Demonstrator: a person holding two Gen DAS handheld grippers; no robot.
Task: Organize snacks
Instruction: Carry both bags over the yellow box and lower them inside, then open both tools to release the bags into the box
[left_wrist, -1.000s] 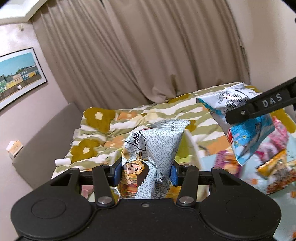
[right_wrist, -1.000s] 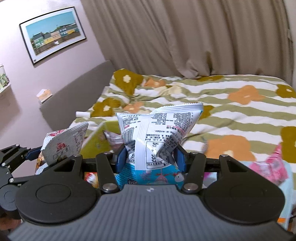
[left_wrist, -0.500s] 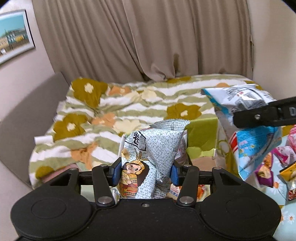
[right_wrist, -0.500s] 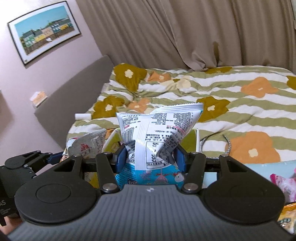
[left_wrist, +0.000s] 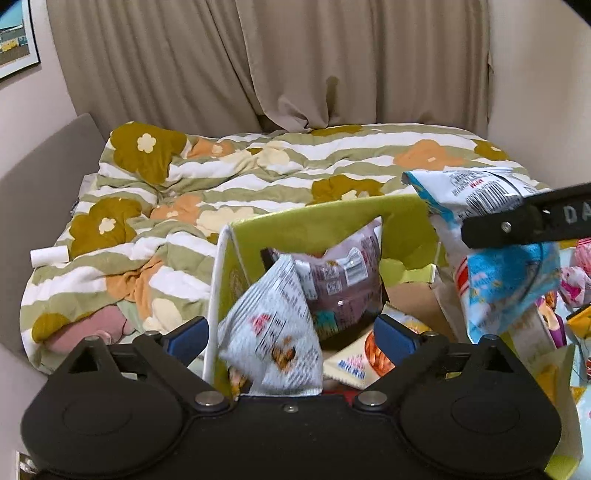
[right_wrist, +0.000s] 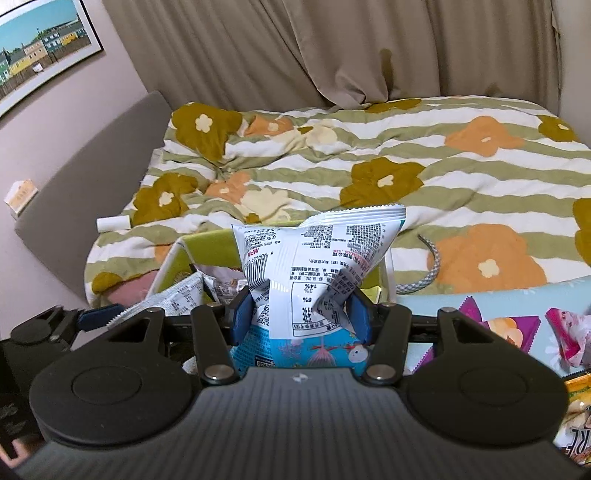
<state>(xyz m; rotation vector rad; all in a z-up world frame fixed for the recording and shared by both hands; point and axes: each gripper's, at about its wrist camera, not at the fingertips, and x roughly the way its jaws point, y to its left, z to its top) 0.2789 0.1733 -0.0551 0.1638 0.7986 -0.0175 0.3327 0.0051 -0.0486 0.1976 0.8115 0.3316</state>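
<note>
A bed with a striped, flowered quilt fills the room under beige curtains. On its near edge stands a yellow-green box, open at the top, already holding a purple snack bag and other packets.

Over the box, the left gripper has its jaws opening wide. A white patterned snack bag sits blurred and tilted between the fingers, no pad touching it, apparently dropping into the box.

Just right of the box, the right gripper is clamped on a blue and white snack bag. The blue pads pinch its middle, crumpling the film, and its crimped top edge stands above the fingers.

More packets lie on a pale blue cloth to the right of the box.

These bags look light, soft, air-filled and slick, with contents likely to crush. A gentle pinch near the sealed edge seems safest.
</note>
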